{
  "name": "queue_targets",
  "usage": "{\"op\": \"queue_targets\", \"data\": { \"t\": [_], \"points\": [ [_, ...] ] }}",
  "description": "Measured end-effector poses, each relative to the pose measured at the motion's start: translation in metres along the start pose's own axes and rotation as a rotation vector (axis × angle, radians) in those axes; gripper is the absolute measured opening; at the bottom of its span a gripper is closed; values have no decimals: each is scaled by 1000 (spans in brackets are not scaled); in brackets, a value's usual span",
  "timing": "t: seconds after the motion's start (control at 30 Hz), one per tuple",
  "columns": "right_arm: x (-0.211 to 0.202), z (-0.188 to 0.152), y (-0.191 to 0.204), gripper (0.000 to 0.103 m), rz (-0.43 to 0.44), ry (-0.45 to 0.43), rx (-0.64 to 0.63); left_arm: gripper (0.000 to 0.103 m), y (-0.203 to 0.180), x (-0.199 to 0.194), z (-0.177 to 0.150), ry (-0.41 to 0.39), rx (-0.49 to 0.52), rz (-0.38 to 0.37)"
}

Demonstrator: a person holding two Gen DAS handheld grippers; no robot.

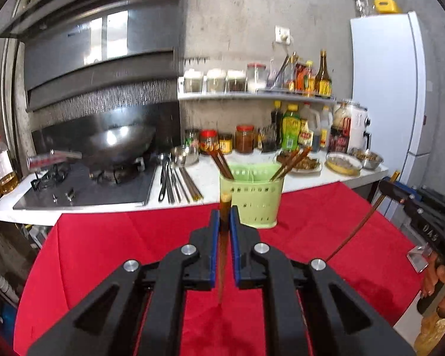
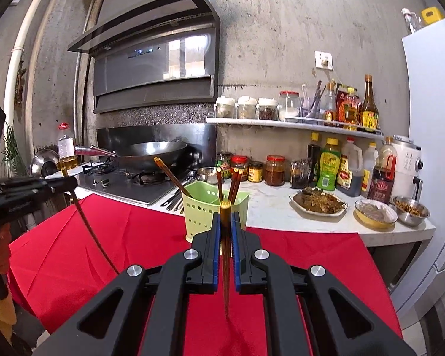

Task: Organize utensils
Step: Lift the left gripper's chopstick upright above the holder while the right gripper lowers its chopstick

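Left wrist view. Left claw [image 1: 225, 222] clamped on one brown chopstick [image 1: 222, 255], gold-capped end up, tip hanging over the red cloth [image 1: 103, 252]. Green utensil holder [image 1: 253, 198] straight ahead on the cloth, near the desk [image 1: 207, 175] edge; several chopsticks already standing in it, leaning to either side. Loose metal utensils [image 1: 175, 184] lying on the desk beside the stove. Right claw [image 1: 400, 195] at far right, carrying its own chopstick.

Step in hand, by judgement: carrying to the holder. Next move: bring the tip over a free compartment, tilt upright, lower, let go.

Right wrist view. Right claw [image 2: 225, 225] closed on a second chopstick [image 2: 226, 267], cap up, directly before the holder [image 2: 204, 216]. Left claw [image 2: 71, 182] at left, well apart.

Room and edges: open cloth all around both claws; leaning sticks crowd the holder's mouth; thin rim and divider likely to catch a tip; food dishes [image 2: 319, 201] on the desk to the right, clear of the path.
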State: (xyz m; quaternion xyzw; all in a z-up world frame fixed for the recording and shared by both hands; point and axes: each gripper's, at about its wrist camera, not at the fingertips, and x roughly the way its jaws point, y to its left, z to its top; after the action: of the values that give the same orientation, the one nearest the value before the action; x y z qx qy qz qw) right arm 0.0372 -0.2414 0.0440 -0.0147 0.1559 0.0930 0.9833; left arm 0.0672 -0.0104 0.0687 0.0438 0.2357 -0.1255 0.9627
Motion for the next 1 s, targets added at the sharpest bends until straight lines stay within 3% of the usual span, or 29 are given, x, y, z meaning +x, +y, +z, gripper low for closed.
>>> {"op": "queue_targets", "data": {
  "t": [0.33,0.4,0.63,1.0],
  "points": [
    [15,-8,2,7,7,45,-6,6,7,39,-33,148,-10,8],
    [14,-7,2,7,4,50,-7,6,9,37,-35,141,-21,3],
    [19,7,-5,7,-20,33,-18,6,12,23,-14,63,-48,-10],
    [55,91,-44,7,-89,-119,14,6,-10,49,89,-147,-35,-38]
  ]
}}
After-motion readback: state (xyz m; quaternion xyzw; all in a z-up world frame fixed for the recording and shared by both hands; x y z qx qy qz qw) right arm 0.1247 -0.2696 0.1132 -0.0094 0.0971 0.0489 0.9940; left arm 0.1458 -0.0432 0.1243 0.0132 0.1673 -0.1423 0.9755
